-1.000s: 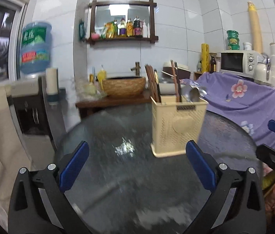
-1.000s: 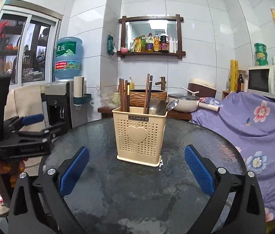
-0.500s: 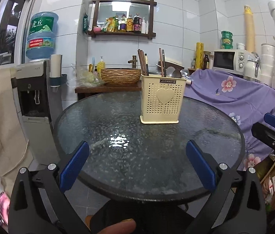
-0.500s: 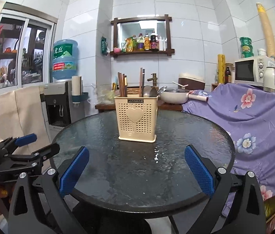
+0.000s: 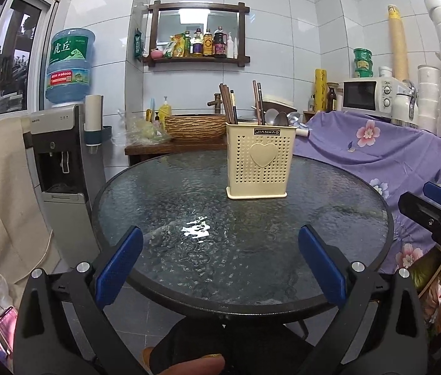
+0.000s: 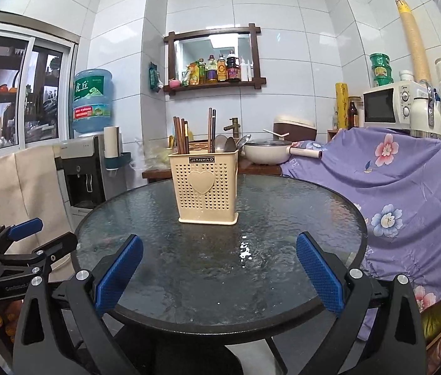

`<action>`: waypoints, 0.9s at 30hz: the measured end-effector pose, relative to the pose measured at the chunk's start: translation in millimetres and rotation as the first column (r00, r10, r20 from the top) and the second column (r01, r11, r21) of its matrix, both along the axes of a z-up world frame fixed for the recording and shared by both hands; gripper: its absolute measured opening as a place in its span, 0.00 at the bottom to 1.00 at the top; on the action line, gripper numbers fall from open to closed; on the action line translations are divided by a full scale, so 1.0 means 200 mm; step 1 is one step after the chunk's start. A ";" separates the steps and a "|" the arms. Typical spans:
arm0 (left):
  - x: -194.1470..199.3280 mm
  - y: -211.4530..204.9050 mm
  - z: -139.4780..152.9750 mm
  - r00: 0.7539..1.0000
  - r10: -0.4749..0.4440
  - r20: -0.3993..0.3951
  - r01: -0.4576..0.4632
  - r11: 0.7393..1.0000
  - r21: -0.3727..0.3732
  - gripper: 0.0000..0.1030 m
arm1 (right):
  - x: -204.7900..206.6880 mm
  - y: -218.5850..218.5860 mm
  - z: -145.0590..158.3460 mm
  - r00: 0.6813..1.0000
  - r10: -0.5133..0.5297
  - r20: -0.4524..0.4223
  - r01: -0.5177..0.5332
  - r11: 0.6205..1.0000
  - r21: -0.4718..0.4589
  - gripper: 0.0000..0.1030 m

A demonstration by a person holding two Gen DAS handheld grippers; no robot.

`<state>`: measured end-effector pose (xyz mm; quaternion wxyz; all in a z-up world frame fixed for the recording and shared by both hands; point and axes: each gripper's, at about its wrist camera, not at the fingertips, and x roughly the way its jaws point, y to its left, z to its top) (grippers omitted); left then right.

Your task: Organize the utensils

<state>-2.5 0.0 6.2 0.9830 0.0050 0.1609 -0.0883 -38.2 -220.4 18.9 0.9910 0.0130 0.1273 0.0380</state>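
Only the right wrist view shows a cream pan [image 6: 267,153] behind the round dark glass tabletop [image 6: 283,234]. The cream perforated plastic holder [image 5: 260,164] stands upright on it, holding brown chopsticks [image 5: 228,103] and metal spoons [image 5: 276,118]. The left tool [image 5: 220,265] and right tool [image 6: 219,265] are both spread apart, empty, near the table's front edge.
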 end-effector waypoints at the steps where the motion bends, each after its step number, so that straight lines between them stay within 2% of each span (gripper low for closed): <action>1: 0.00 0.00 0.00 1.000 -0.003 -0.002 0.003 1.000 -0.005 0.95 | 0.00 0.00 0.00 1.000 -0.001 0.000 0.001 1.000 -0.002 0.94; 27: 0.01 -0.01 0.00 1.000 0.006 -0.026 -0.007 1.000 -0.007 0.95 | 0.01 0.02 0.00 1.000 0.013 -0.003 -0.013 1.000 -0.010 0.94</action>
